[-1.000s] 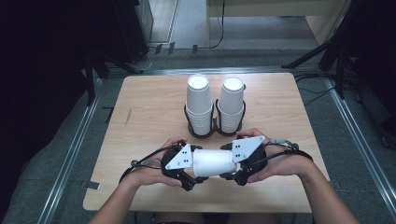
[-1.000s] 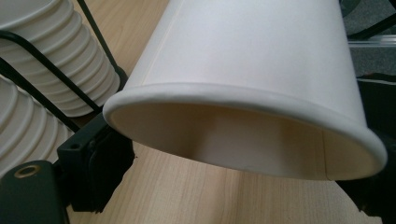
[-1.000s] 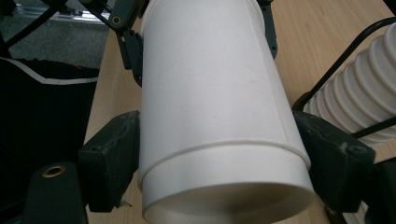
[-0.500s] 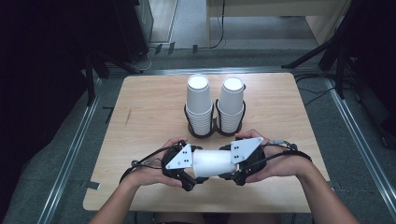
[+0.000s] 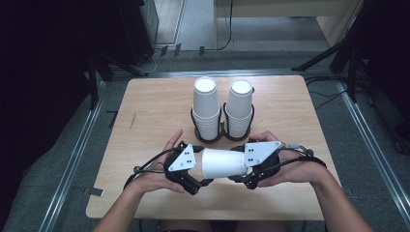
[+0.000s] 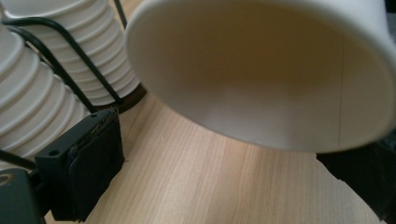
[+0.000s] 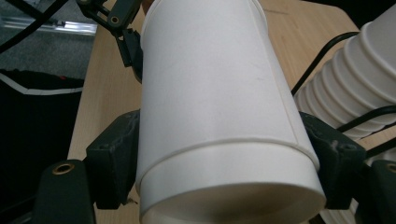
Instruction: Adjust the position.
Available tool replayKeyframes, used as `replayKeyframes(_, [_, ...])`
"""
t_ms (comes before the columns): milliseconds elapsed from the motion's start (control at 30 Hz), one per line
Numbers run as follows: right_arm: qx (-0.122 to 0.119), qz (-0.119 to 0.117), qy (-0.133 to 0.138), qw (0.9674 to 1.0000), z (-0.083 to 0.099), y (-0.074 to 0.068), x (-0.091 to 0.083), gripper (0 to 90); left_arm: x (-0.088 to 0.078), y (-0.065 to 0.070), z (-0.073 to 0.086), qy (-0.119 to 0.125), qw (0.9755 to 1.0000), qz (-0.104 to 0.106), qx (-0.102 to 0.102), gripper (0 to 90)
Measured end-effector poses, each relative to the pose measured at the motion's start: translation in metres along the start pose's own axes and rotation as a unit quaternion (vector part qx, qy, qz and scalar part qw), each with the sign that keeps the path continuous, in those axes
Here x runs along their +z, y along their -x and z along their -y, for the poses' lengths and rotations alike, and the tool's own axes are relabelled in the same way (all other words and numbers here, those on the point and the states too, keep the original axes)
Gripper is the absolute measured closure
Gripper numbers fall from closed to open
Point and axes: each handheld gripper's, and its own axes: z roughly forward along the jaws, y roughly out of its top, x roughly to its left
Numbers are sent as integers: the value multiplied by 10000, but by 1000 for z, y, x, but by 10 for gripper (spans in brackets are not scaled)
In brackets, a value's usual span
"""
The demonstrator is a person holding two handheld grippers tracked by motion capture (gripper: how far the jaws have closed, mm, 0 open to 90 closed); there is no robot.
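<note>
a white paper cup [image 5: 223,163] lying level above the wooden table [image 5: 154,116] is clamped by the right gripper [image 5: 241,178], whose jaws have just been closing; the left gripper [image 5: 205,182] is spread wide around its mouth.

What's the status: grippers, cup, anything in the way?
Right gripper just closed, clamped on cup. Left gripper open at the cup's mouth, not gripping. Cup level above table. Cup stacks close behind.

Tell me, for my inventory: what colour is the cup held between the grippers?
Plain white cup, clearest in the right gripper view.
</note>
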Motion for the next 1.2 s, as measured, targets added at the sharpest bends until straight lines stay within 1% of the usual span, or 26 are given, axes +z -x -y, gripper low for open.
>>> replayKeyframes(67, [46, 71, 67, 9999, 1, 1, -3, 231, -2, -2, 1, 68, 9999, -21, -99, 12])
replayKeyframes(167, [101, 146, 164, 9997, 4, 1, -5, 231, -5, -4, 3, 111, 9998, -67, -169, 12])
replayKeyframes(233, [118, 190, 227, 9995, 6, 2, -7, 231, -6, -5, 4, 95, 9997, -117, -179, 12])
replayKeyframes(367, [166, 251, 275, 9992, 8, 3, -8, 231, -8, -9, 9, 109, 9993, -212, -283, 12])
replayKeyframes(467, [212, 298, 325, 9988, 11, 4, -9, 231, -10, -12, 12, 138, 9989, -238, -369, 12])
replayKeyframes(567, [266, 371, 389, 9982, 13, 5, -10, 230, -11, -13, 16, 108, 9987, -267, -411, 12])
replayKeyframes(667, [346, 449, 515, 9971, 15, 6, -10, 230, -11, -15, 18, 135, 9983, -300, -483, 12])
replayKeyframes(867, [473, 623, 661, 9947, 20, 7, -8, 230, -13, -16, 20, 247, 9970, -363, -641, 12])
replayKeyframes(1033, [547, 730, 798, 9926, 22, 8, -6, 229, -14, -17, 22, 435, 9949, -383, -826, 12])
replayKeyframes(1133, [615, 782, 917, 9908, 24, 7, -6, 229, -14, -17, 22, 473, 9942, -470, -846, 12])
replayKeyframes(1200, [645, 822, 1002, 9895, 25, 8, -5, 230, -14, -16, 22, 521, 9936, -478, -885, 12])
